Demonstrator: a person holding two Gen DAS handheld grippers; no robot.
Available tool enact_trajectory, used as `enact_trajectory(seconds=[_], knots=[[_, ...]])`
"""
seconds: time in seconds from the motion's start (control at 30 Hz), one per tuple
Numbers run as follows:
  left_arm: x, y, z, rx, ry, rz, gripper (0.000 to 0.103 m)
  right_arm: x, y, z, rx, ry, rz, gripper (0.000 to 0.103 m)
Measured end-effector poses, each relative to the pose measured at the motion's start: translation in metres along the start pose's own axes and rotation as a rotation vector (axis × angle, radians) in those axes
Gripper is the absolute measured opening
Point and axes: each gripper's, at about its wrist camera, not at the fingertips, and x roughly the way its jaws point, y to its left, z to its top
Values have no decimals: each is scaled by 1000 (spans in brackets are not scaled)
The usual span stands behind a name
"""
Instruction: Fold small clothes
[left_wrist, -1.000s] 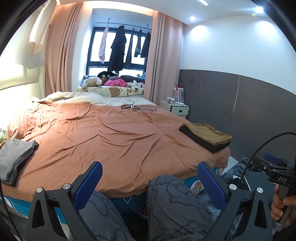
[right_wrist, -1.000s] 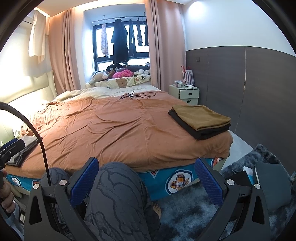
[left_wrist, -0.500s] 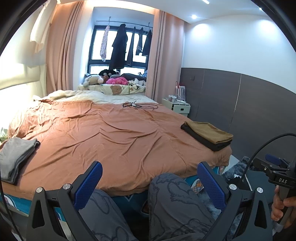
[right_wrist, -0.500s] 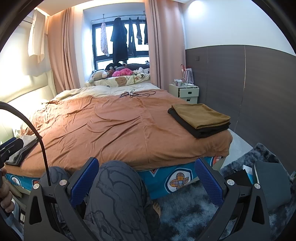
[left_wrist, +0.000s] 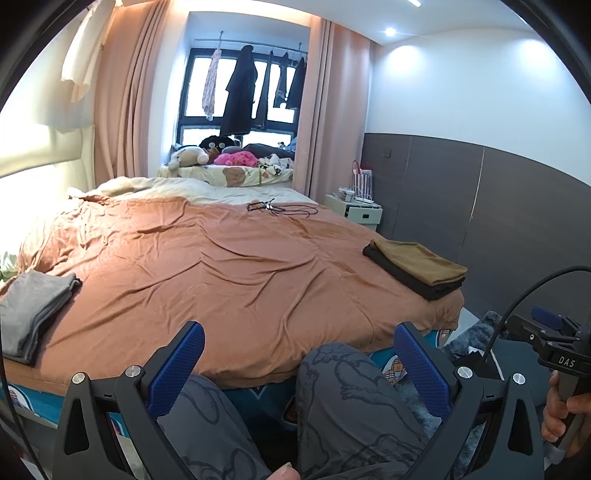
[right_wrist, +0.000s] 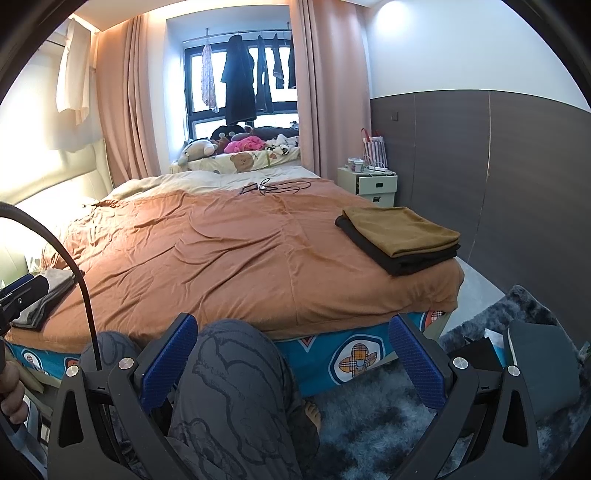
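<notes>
Wrinkled matt cloth bedspread, shaggy rug

Orange-covered bed, pink curtains, dark-panelled wall, window.

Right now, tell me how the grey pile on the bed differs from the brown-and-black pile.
The grey pile lies at the bed's near left edge; the brown-and-black pile lies at its near right corner. The grey pile is one colour, while the other stacks a brown piece on a black one. The grey pile's layers look looser and the brown-and-black pile's edges squarer. Both lie folded flat on the orange cover, untouched by either gripper.
</notes>
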Motion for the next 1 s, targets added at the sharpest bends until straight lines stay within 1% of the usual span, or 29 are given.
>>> enact_trajectory(seconds=[0.23, 0.63, 1.0], knots=[[-1, 0, -1, -6, -4, 2, 103, 0, -1, 0, 1, 0, 0, 103], [0, -3, -2, -8, 6, -19, 103, 0, -1, 1, -1, 1, -1, 103], [-9, -6, -4, 2, -11, -27, 103, -2, 0, 0, -5, -1, -4, 103]])
